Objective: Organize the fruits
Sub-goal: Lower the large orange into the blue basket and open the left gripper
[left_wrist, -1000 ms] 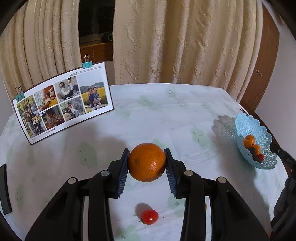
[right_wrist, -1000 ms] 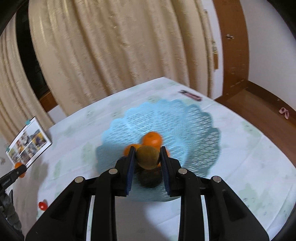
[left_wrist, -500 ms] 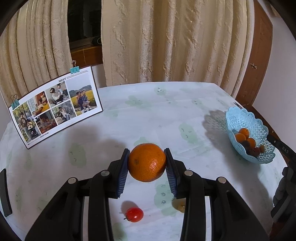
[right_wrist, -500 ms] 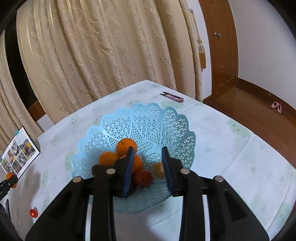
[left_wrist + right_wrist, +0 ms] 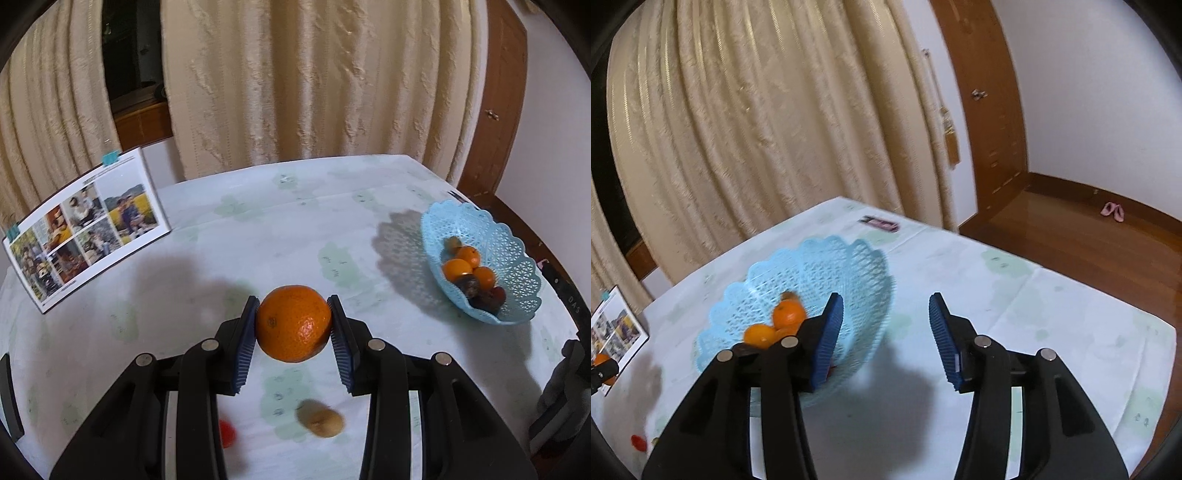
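Observation:
My left gripper (image 5: pixel 293 325) is shut on a large orange (image 5: pixel 293 323) and holds it above the table. Below it on the cloth lie a brown kiwi (image 5: pixel 320 422) and a small red tomato (image 5: pixel 227 432). A light blue lattice basket (image 5: pixel 517 258) at the right holds several small oranges (image 5: pixel 458 268) and dark fruits. My right gripper (image 5: pixel 884 332) is open and empty, raised just right of the basket (image 5: pixel 849 266), whose oranges (image 5: pixel 788 314) show past the left finger (image 5: pixel 827 338).
A photo board (image 5: pixel 85 225) with clips stands at the table's far left. A small pink object (image 5: pixel 879 222) lies at the far table edge. Curtains hang behind the table. The tomato also shows in the right wrist view (image 5: pixel 638 441).
My right gripper has let the fruit fall into the basket, opened wide and pulled back and to the right. My left gripper has risen with the orange.

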